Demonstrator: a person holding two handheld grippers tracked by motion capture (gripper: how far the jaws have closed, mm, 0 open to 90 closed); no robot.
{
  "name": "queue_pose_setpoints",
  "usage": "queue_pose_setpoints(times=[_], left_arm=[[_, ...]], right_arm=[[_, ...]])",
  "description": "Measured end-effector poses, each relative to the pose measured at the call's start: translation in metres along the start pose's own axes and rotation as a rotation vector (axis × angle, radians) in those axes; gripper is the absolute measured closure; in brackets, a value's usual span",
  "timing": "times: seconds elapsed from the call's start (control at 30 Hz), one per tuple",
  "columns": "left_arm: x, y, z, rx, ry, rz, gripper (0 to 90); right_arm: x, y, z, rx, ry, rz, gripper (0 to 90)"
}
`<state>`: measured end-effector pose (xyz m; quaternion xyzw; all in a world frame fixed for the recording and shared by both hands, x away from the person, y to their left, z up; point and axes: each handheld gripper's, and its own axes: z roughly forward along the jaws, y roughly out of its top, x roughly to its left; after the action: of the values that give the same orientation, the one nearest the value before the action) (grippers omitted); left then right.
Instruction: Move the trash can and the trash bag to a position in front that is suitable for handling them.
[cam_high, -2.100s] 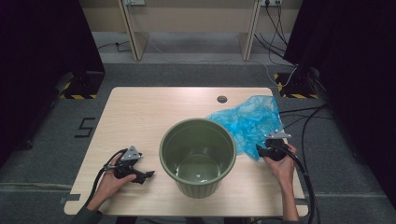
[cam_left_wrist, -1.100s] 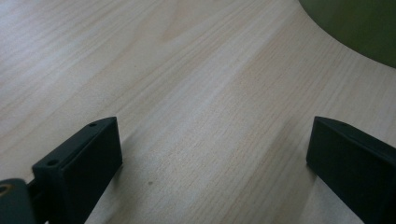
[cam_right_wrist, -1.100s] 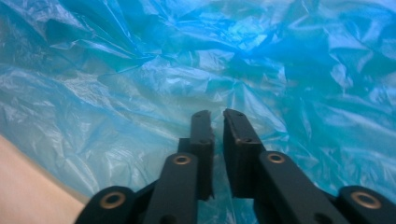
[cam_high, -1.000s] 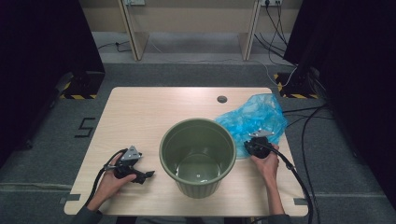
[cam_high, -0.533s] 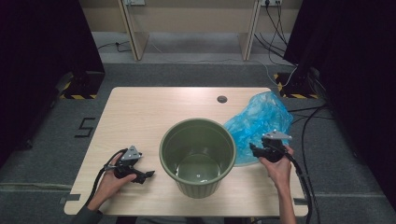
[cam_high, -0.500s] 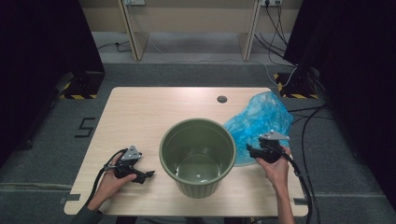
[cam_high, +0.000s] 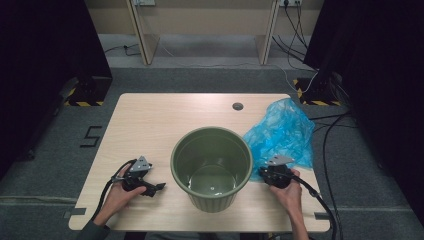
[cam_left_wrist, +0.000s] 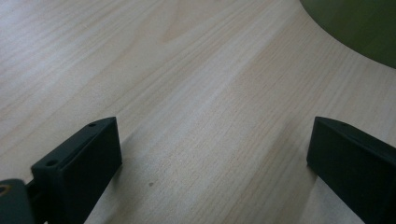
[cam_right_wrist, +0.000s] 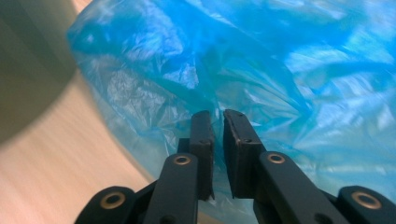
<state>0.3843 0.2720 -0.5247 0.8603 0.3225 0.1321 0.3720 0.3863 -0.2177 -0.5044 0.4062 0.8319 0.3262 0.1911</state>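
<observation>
A taped figure "5" (cam_high: 91, 136) on the grey floor (cam_high: 60, 165) left of the table (cam_high: 165, 120).

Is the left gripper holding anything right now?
No, the left gripper has its jaws wide apart over bare table.

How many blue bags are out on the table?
1: the bag lies crumpled at the table's right edge, beside the bin. Nothing shows inside the bin.

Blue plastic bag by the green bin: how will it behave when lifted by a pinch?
The blue plastic bag looks thin and crinkled, so it is probably floppy and will drape rather than hold shape. It is likely very light. Its glossy film may slip from the right tongs, which are nearly shut at its edge.
</observation>
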Motion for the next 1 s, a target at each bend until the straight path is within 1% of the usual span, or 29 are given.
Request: queue_pose_setpoints(times=[0.03,0.07,0.1,0.13,0.17,0.2,0.23,0.27,0.3,0.33,0.37,0.4,0.43,0.47,0.5,0.53,0.6,0.63,0.67,0.7,0.73,0.77,0.8,0.83,0.87,0.9,0.93,0.97,1.0], left_arm=[[0.0,0.0,0.0,0.0,0.0,0.0,2.1],[0.0,0.0,0.0,0.0,0.0,0.0,2.1],[0.0,0.0,0.0,0.0,0.0,0.0,2.1],[0.0,0.0,0.0,0.0,0.0,0.0,2.1],[0.0,0.0,0.0,0.0,0.0,0.0,2.1],[0.0,0.0,0.0,0.0,0.0,0.0,2.1],[0.0,0.0,0.0,0.0,0.0,0.0,2.0],[0.0,0.0,0.0,0.001,0.0,0.0,2.0],[0.0,0.0,0.0,0.001,0.0,0.0,1.9],[0.0,0.0,0.0,0.001,0.0,0.0,1.9],[0.0,0.0,0.0,0.001,0.0,0.0,1.9],[0.0,0.0,0.0,0.001,0.0,0.0,1.9],[0.0,0.0,0.0,0.001,0.0,0.0,1.9],[0.0,0.0,0.0,0.001,0.0,0.0,1.9],[0.0,0.0,0.0,0.001,0.0,0.0,1.9],[0.0,0.0,0.0,0.001,0.0,0.0,1.9],[0.0,0.0,0.0,0.001,0.001,0.0,1.9],[0.0,0.0,0.0,0.001,0.001,0.001,2.0],[0.0,0.0,0.0,0.001,0.001,0.001,2.0],[0.0,0.0,0.0,0.0,0.0,0.001,2.0],[0.0,0.0,0.0,0.001,0.0,0.0,2.0],[0.0,0.0,0.0,0.0,0.001,0.0,2.0],[0.0,0.0,0.0,0.0,0.001,0.0,2.0],[0.0,0.0,0.0,0.0,0.001,0.0,2.0],[0.0,0.0,0.0,0.0,0.001,0.0,2.0],[0.0,0.0,0.0,-0.001,0.001,-0.001,2.0],[0.0,0.0,0.0,-0.001,0.001,-0.001,2.0],[0.0,0.0,0.0,-0.001,0.001,-0.002,2.0],[0.0,0.0,0.0,-0.001,0.001,-0.001,2.0]], right_arm=[[-0.01,-0.011,-0.012,0.008,-0.014,0.016,82.0],[-0.01,-0.011,-0.012,0.008,-0.014,0.016,82.0],[-0.019,-0.019,-0.021,0.026,-0.025,0.023,76.7],[-0.019,-0.019,-0.021,0.026,-0.025,0.023,76.7],[-0.024,-0.022,-0.025,0.033,-0.045,0.023,73.1],[-0.027,-0.024,-0.029,0.031,-0.07,0.044,69.5],[-0.03,-0.024,-0.034,0.021,-0.088,0.068,64.7],[-0.032,-0.023,-0.039,0.004,-0.098,0.089,57.6],[-0.03,-0.017,-0.047,-0.039,-0.097,0.115,47.6],[-0.03,-0.017,-0.047,-0.039,-0.097,0.115,47.6],[-0.025,-0.007,-0.05,-0.083,-0.103,0.144,38.6],[-0.025,-0.007,-0.05,-0.083,-0.103,0.144,38.6],[-0.022,-0.001,-0.049,-0.106,-0.105,0.155,35.2],[-0.015,0.012,-0.044,-0.141,-0.101,0.178,31.4],[-0.011,0.018,-0.039,-0.155,-0.093,0.19,30.3],[-0.011,0.018,-0.039,-0.155,-0.093,0.19,30.3],[-0.004,0.029,-0.023,-0.145,-0.076,0.216,27.8],[0.001,0.035,-0.004,-0.096,-0.086,0.208,26.4],[0.001,0.035,-0.004,-0.096,-0.086,0.208,26.4],[0.002,0.036,0.005,-0.06,-0.097,0.211,25.7],[0.003,0.035,0.013,-0.036,-0.106,0.211,26.6],[0.005,0.03,0.022,0.0,-0.097,0.195,35.7],[0.005,0.03,0.022,0.0,-0.097,0.195,35.7],[0.008,0.024,0.025,0.012,-0.069,0.141,46.6],[0.008,0.024,0.025,0.012,-0.069,0.141,46.6],[0.014,0.019,0.021,0.007,-0.021,0.082,51.5],[0.014,0.019,0.021,0.007,-0.021,0.082,51.5],[0.017,0.017,0.019,0.006,-0.003,0.047,53.3],[0.023,0.015,0.015,0.012,0.028,0.02,53.7]])
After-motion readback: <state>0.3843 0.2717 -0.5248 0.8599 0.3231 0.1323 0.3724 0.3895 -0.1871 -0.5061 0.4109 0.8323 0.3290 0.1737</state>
